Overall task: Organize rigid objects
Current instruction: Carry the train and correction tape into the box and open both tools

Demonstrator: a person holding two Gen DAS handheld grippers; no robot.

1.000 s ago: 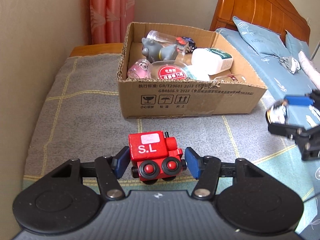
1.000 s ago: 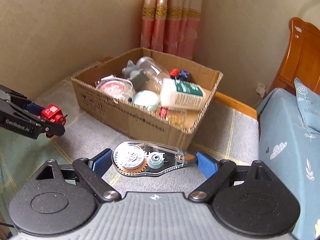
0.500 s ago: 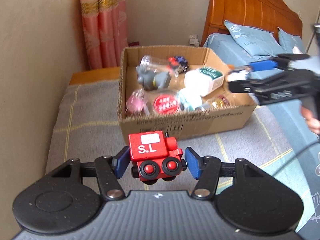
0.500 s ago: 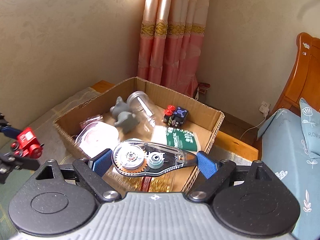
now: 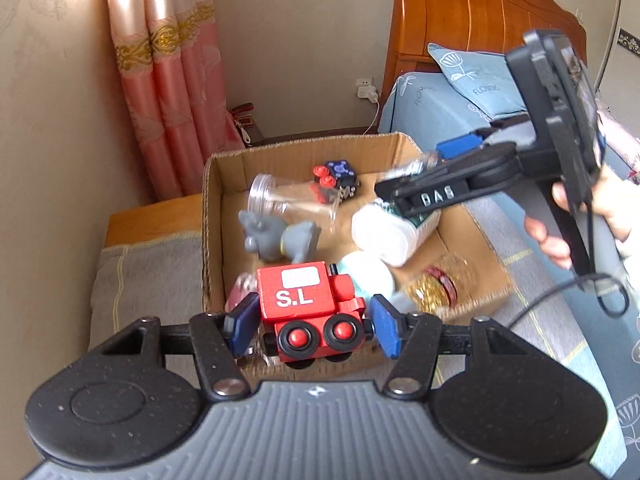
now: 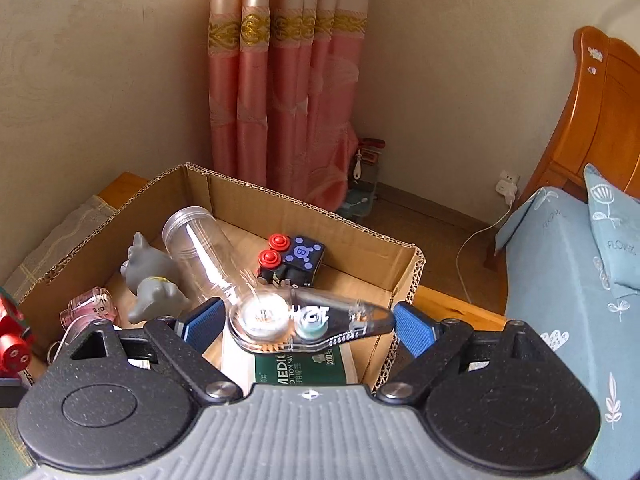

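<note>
A red toy train marked "S.L" is clamped between the blue pads of my left gripper, which hangs over the near edge of the cardboard box. My right gripper hovers over the box with its jaws opening. A clear correction-tape dispenser lies blurred between the pads, with a gap at each end. In the left wrist view the right gripper reaches in from the right, held by a hand. The train shows at the left edge of the right wrist view.
Inside the box lie a clear jar, a grey animal toy, a dark toy car with red wheels, a white-and-green cotton-swab tub and a pink item. A bed with a wooden headboard stands to the right, a curtain behind.
Both grippers have travelled from the grey blanket to above the box. The right jaws have widened and the tape dispenser has come loose between them. The left grip on the train is unchanged.
</note>
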